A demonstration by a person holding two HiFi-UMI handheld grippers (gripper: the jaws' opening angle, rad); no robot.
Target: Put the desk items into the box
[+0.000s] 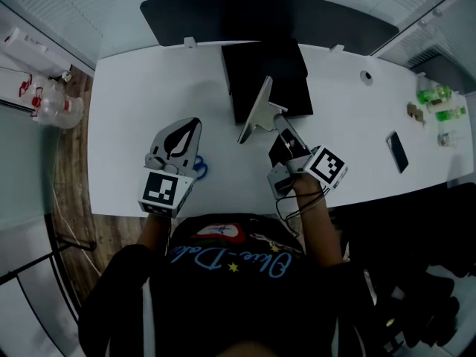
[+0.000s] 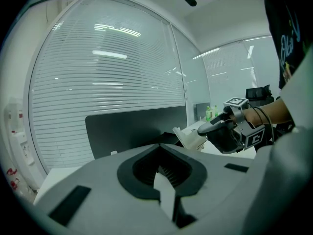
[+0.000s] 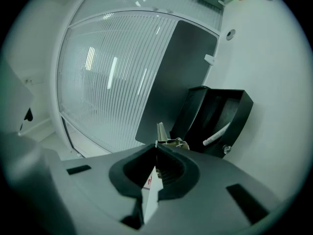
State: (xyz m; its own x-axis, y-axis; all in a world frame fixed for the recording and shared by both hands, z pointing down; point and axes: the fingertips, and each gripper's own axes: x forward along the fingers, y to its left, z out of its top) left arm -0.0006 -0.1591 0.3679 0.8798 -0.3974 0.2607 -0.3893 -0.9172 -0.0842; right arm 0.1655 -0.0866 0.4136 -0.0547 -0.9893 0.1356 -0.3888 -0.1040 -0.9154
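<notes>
Clipboard (image 1: 256,110): gripped at its metal clip end, standing on edge and tilted, just ahead of the right claw (image 1: 282,130).
Right claw: clenched on the clipboard.
Box (image 1: 256,54): black and open, just beyond the clipboard; a pen (image 3: 216,134) lies inside.
Left claw (image 1: 190,129): jaws together with nothing between them, off to the right claw's left, over the tabletop (image 1: 149,95).
Phone (image 1: 396,152): flat on the tabletop, well to the right claw's right.

The person wears a black T-shirt (image 1: 245,303) lettered in pale blue script. Left gripper (image 1: 192,125) and right gripper (image 1: 281,126) are grey, each bearing a black-and-white marker cube (image 1: 162,190).
</notes>
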